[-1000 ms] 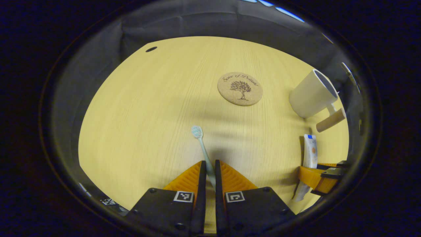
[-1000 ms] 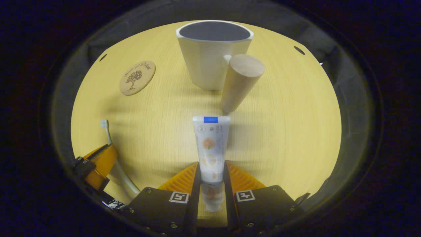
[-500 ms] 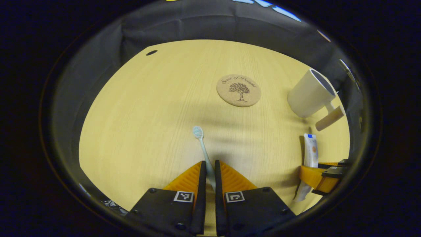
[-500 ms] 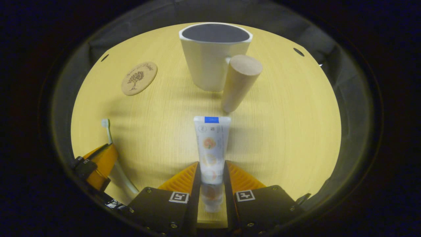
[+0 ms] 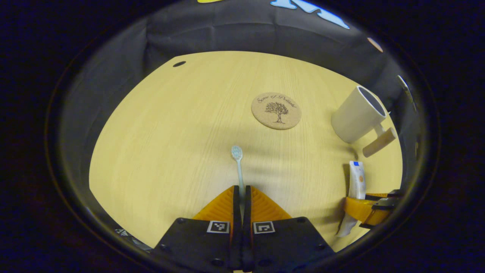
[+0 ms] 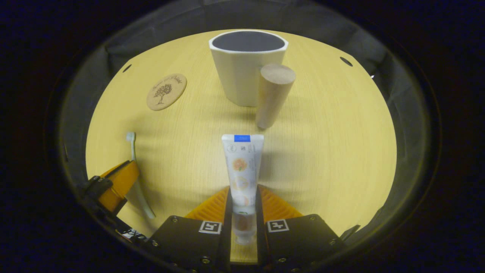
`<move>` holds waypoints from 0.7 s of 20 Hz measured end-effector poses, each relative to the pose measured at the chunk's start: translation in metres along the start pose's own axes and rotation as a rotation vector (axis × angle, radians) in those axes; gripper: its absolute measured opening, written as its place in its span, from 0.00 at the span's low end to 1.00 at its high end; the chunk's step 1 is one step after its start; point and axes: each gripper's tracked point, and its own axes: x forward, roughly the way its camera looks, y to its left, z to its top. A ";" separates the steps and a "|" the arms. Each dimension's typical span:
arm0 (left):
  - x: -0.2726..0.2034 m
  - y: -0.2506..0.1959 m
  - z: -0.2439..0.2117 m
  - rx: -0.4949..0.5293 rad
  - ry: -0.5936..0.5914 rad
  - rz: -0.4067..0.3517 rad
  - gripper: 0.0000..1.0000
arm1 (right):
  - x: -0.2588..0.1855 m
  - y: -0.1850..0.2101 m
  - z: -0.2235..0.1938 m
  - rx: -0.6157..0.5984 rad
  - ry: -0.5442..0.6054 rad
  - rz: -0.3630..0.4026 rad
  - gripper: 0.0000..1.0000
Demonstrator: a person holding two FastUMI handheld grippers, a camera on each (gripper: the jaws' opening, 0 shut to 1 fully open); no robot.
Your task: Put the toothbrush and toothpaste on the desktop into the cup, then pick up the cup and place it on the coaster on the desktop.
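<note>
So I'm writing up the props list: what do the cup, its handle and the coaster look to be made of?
The cup looks like matte off-white ceramic or plastic: smooth faceted walls, no gloss. Its handle looks like unfinished pale wood, a plain tan peg with a flat end. The coaster looks like cork: speckled brown surface with a dark tree printed or burnt on.

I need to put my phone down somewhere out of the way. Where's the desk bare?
Bare wood spreads left of the coaster and toothbrush in the left gripper view, out to the desk edge. In the right gripper view, the desk right of the cup and toothpaste is bare too. Crowded: around the cup's handle and both grippers.
</note>
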 end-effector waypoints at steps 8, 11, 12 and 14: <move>-0.010 -0.026 0.006 0.000 -0.073 -0.028 0.09 | -0.015 -0.010 -0.007 -0.076 -0.059 0.058 0.21; -0.021 -0.034 0.008 0.032 -0.100 -0.058 0.09 | -0.034 -0.012 -0.011 -0.036 -0.121 0.081 0.21; -0.024 -0.036 0.011 0.042 -0.113 -0.069 0.07 | -0.039 -0.011 -0.012 -0.022 -0.139 0.092 0.21; -0.030 -0.039 0.014 0.051 -0.133 -0.090 0.07 | -0.048 -0.014 -0.017 -0.010 -0.169 0.084 0.21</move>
